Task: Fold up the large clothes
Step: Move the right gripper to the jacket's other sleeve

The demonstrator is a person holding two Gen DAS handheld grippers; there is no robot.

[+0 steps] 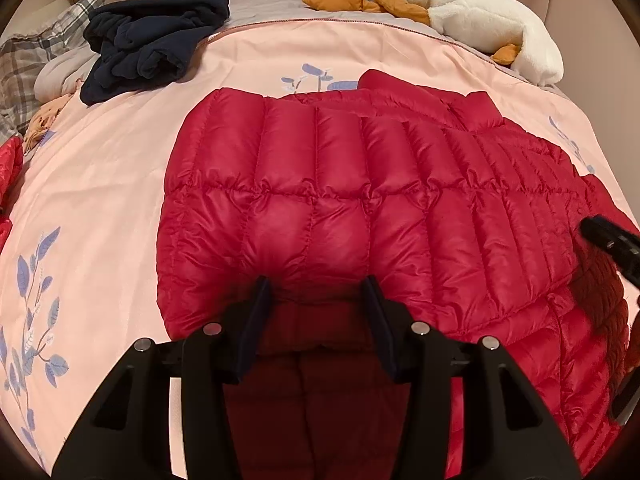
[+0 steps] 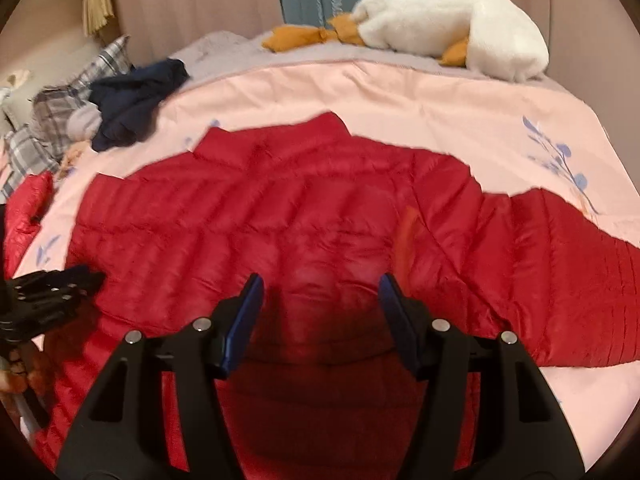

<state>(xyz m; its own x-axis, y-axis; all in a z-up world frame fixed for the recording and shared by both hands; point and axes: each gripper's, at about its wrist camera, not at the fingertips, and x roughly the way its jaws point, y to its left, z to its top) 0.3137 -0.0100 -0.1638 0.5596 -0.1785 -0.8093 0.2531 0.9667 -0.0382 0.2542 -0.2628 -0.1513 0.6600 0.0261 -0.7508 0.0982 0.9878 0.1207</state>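
A red quilted down jacket (image 1: 340,200) lies spread on the pink bedspread (image 1: 100,184), with its left sleeve folded across its body. My left gripper (image 1: 316,284) is open, its jaws just above the jacket's near edge, holding nothing. My right gripper (image 2: 320,280) is open over the middle of the jacket (image 2: 300,220), also empty. The right gripper shows at the right edge of the left wrist view (image 1: 608,240). The left gripper shows at the left edge of the right wrist view (image 2: 52,292). The jacket's right sleeve (image 2: 560,248) stretches out to the right.
A crumpled navy garment (image 1: 156,40) lies at the back left of the bed. A white plush goose with orange feet (image 1: 492,24) lies along the back right. Plaid pillows (image 1: 36,52) are at the far left. Another red garment (image 1: 10,176) shows at the left edge.
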